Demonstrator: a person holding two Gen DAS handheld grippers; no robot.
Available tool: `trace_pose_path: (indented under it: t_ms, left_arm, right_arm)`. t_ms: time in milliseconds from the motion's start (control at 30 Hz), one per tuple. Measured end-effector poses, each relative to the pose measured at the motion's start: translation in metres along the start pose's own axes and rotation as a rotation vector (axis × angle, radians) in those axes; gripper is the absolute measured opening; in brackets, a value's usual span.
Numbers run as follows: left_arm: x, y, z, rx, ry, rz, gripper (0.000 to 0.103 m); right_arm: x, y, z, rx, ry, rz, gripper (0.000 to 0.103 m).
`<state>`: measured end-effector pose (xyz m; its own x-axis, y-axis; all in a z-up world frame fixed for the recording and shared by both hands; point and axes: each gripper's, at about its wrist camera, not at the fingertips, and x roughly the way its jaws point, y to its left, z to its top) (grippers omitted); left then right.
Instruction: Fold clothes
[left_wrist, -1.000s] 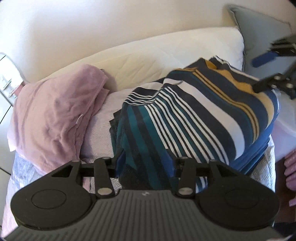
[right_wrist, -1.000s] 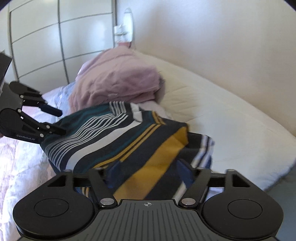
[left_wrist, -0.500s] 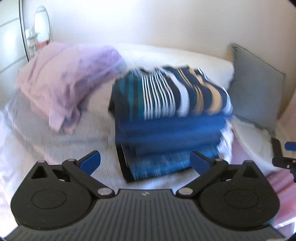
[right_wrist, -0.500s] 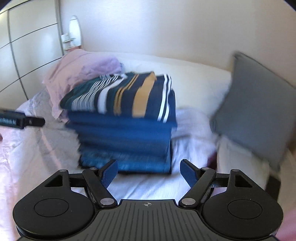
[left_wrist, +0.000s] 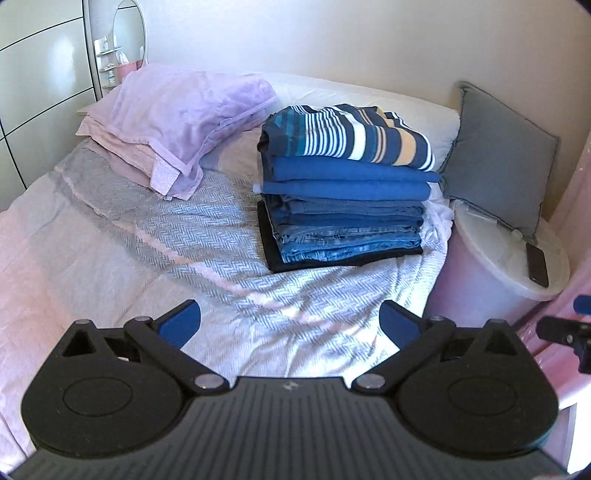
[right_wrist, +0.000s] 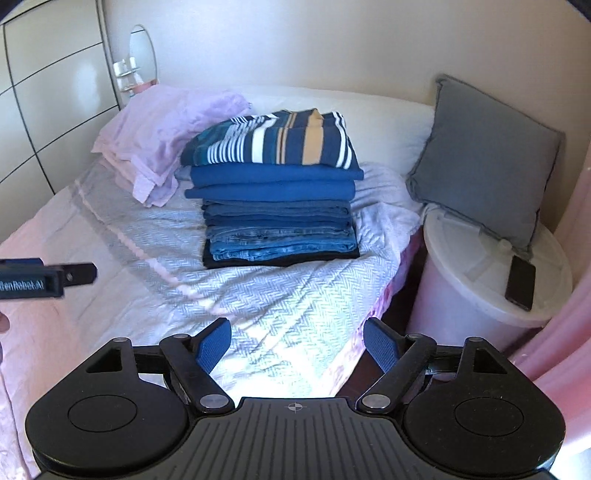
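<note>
Both hand-held grippers — left (left_wrist: 290, 320), right (right_wrist: 297, 346) — gape empty; folded stack (right_wrist: 279, 192) at twelve o'clock, striped garment (right_wrist: 275, 142) topmost — right nearer.

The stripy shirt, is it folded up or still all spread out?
Folded. The stripy shirt lies as a neat flat rectangle on top of the stack, with neither gripper touching it.
</note>
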<state>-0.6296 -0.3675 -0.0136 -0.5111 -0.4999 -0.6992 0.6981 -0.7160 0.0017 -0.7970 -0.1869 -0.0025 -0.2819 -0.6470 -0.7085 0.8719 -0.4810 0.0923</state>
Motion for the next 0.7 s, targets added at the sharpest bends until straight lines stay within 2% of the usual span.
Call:
trace_pose_path:
  t_ms: [200,367,500,567,700]
  left_arm:
    - [-0.017,-0.019,-0.002,-0.013,0.006,0.021,0.1]
    - [-0.029,-0.03,0.002,-0.043,-0.013,-0.035,0.098]
    - [-0.033,-0.039,0.003,0.025,-0.043,-0.035,0.098]
    - [-0.036,-0.044,0.004,0.06,-0.058,-0.041,0.094]
    - [-0.037,-0.047,0.006,0.058,-0.033,-0.078,0.092]
  right_arm:
    - [-0.015,0.0,0.008,-0.022,-0.028,0.013,0.082]
    - [-0.022,-0.003,0.014,-0.02,-0.038,0.011,0.082]
    - [-0.025,-0.003,0.016,-0.02,-0.044,0.014,0.082]
    - [-0.027,-0.004,0.015,-0.019,-0.045,0.012,0.082]
    - [-0.03,-0.008,0.015,-0.008,-0.048,0.005,0.082]
